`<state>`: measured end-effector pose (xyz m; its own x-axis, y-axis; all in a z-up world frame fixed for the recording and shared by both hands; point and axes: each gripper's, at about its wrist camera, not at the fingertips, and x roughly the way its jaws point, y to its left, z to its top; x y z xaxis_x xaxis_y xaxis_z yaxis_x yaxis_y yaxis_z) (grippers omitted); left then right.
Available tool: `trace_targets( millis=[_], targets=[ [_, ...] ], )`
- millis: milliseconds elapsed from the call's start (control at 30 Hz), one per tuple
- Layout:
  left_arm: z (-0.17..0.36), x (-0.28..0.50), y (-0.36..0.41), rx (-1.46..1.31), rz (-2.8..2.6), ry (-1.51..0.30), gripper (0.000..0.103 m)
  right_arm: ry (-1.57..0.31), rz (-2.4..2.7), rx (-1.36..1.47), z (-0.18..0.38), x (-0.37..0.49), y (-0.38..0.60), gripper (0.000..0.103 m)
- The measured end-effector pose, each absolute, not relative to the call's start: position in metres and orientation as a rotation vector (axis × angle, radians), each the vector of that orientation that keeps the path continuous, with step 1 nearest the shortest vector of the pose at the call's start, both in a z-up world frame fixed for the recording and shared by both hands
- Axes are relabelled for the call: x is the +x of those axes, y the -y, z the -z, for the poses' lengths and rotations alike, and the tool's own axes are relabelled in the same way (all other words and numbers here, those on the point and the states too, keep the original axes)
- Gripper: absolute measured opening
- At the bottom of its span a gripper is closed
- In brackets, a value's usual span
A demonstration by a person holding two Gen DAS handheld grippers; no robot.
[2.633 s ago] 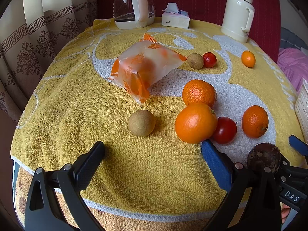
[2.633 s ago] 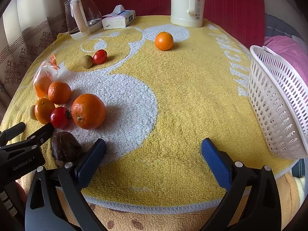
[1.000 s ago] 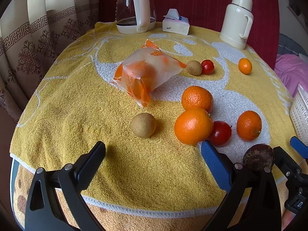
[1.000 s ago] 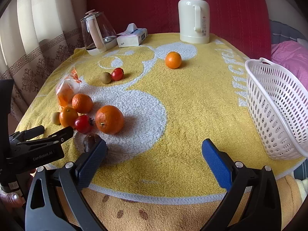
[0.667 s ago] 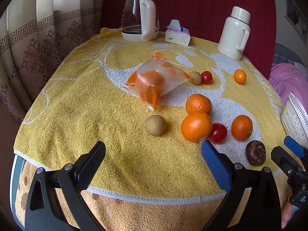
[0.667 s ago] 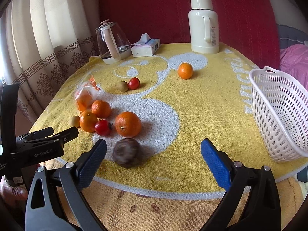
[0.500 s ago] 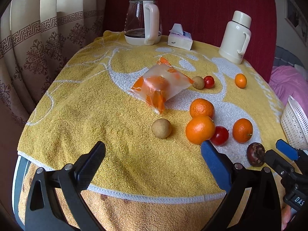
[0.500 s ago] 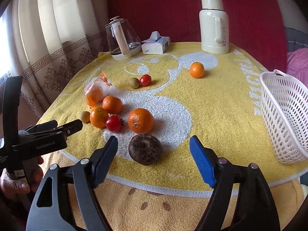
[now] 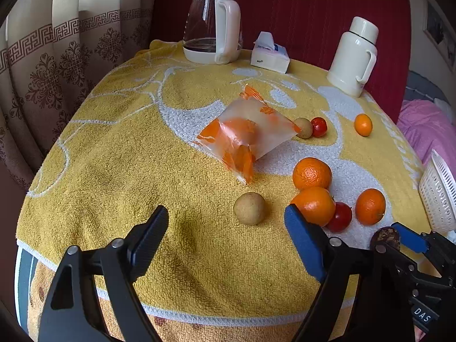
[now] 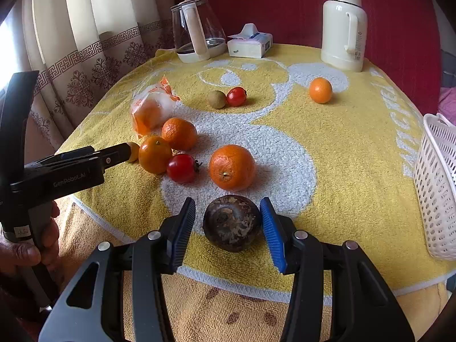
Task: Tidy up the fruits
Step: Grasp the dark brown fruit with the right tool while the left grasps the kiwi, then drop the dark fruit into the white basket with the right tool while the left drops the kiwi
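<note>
A dark brown, rough round fruit (image 10: 231, 222) lies on the yellow towel (image 10: 327, 148) near the front edge. My right gripper (image 10: 227, 208) straddles it and its jaws are closing. The right blue pad (image 10: 270, 228) is at the fruit's side, while a narrow gap remains at the left pad. My left gripper (image 9: 225, 213) is also closing with nothing between its fingers. A tan round fruit (image 9: 249, 208) sits just beyond its tips. Three oranges (image 10: 232, 167) and a tomato (image 10: 181, 168) cluster behind the dark fruit.
A white basket (image 10: 436, 185) stands at the right edge. Farther back are a bagged orange (image 9: 245, 136), a small orange (image 10: 320, 90), a second tomato (image 10: 236, 96) beside a tan fruit (image 10: 216, 99), a glass kettle (image 9: 212, 40), a tissue pack (image 9: 269, 57) and a cream thermos (image 10: 343, 25). A hand (image 10: 28, 250) holds the left gripper.
My right gripper shifted left until the dark fruit came between its jaws, which narrowed around it. The left gripper pulled back from the fruit cluster and its jaws narrowed a little.
</note>
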<state>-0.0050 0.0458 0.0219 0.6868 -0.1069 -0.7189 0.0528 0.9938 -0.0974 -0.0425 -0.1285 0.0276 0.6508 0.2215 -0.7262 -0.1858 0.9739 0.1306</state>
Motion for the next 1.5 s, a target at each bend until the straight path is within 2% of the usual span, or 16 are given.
trace_targets(
  millis=[200,233,267,300,433,633,667,700,1033,1500],
  targets=[
    [-0.014,0.007,-0.043,-0.073,0.123,-0.84,0.06,-0.848,-0.236,0.048,-0.023,-0.039,0.128,0.049],
    [-0.014,0.008,-0.043,-0.075,0.133,-0.842,0.05,-0.848,-0.237,0.049,-0.023,-0.038,0.128,0.049],
    [-0.014,0.009,-0.043,-0.08,0.145,-0.845,0.044,-0.849,-0.238,0.049,-0.023,-0.037,0.128,0.049],
    [-0.014,0.01,-0.043,-0.08,0.15,-0.845,0.043,-0.852,-0.239,0.047,-0.023,-0.037,0.127,0.049],
    [-0.015,0.007,-0.039,-0.074,0.19,-0.836,0.027,-0.87,-0.242,0.042,-0.02,-0.035,0.127,0.049],
    [-0.021,-0.002,-0.042,-0.091,0.182,-0.816,0.026,-0.874,-0.249,0.042,-0.019,-0.034,0.128,0.049],
    [-0.023,-0.004,-0.042,-0.092,0.181,-0.808,0.026,-0.869,-0.24,0.038,-0.019,-0.035,0.128,0.043],
    [-0.027,-0.006,-0.042,-0.091,0.181,-0.8,0.026,-0.868,-0.245,0.046,-0.019,-0.035,0.13,0.042],
    [-0.057,-0.024,-0.027,-0.055,0.217,-0.72,0.027,-0.786,-0.233,0.075,-0.043,-0.049,0.149,0.042],
    [-0.083,-0.032,0.031,0.019,0.316,-0.664,0.027,-0.614,0.051,0.111,-0.096,-0.077,0.263,0.042]
  ],
)
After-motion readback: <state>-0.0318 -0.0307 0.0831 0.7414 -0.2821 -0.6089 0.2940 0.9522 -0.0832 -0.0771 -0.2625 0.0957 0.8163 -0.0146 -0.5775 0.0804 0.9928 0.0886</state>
